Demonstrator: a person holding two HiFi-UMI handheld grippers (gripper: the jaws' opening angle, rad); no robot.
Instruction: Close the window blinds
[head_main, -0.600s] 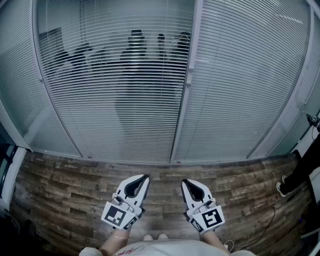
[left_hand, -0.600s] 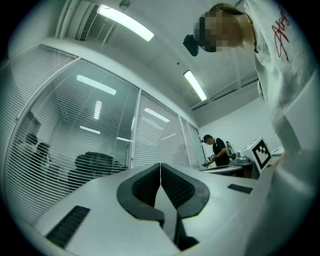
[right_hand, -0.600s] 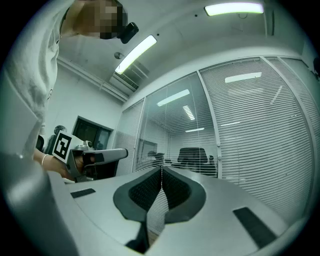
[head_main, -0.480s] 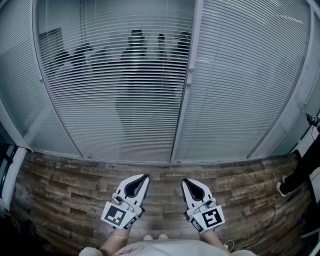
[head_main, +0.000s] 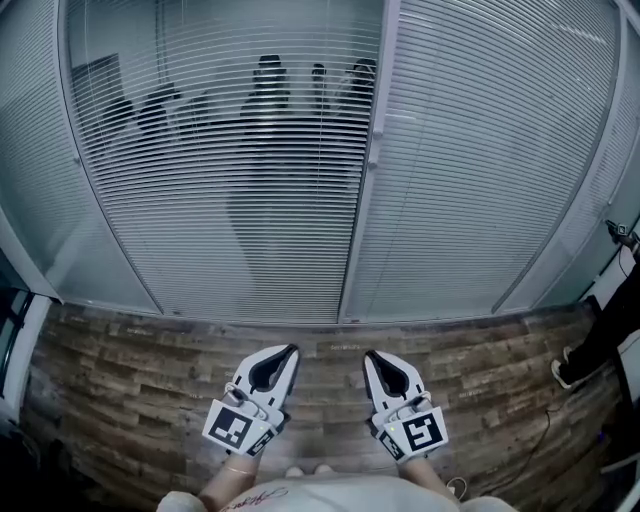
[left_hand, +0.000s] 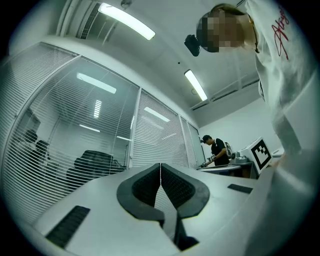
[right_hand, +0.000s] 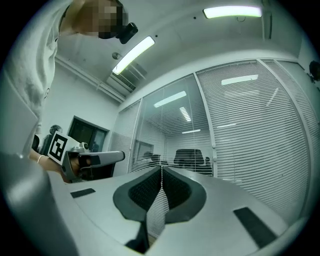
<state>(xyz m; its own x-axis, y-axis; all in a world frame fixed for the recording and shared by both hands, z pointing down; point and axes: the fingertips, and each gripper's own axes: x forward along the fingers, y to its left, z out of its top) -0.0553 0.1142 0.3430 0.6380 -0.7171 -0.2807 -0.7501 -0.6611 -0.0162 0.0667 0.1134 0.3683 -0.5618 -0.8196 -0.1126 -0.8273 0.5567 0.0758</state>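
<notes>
A glass wall with horizontal blinds fills the head view. The middle panel's blinds (head_main: 220, 190) have their slats open, and dark chairs show through them. The panel to the right (head_main: 490, 160) has its slats turned flat and opaque. A white frame post (head_main: 362, 200) with a small knob (head_main: 371, 163) divides the two. My left gripper (head_main: 291, 352) and right gripper (head_main: 369, 357) hang side by side low over the floor, well short of the glass. Both are shut with nothing between them, which the left gripper view (left_hand: 160, 165) and the right gripper view (right_hand: 161, 168) confirm.
The floor (head_main: 120, 380) is of wood planks. A person's dark leg and shoe (head_main: 578, 362) stand at the right edge, with a cable (head_main: 540, 432) on the floor nearby. In the left gripper view another person (left_hand: 218, 149) works at a table beside the wall.
The glass wall has slid slightly left in the head view. Both grippers keep their place and stay shut.
</notes>
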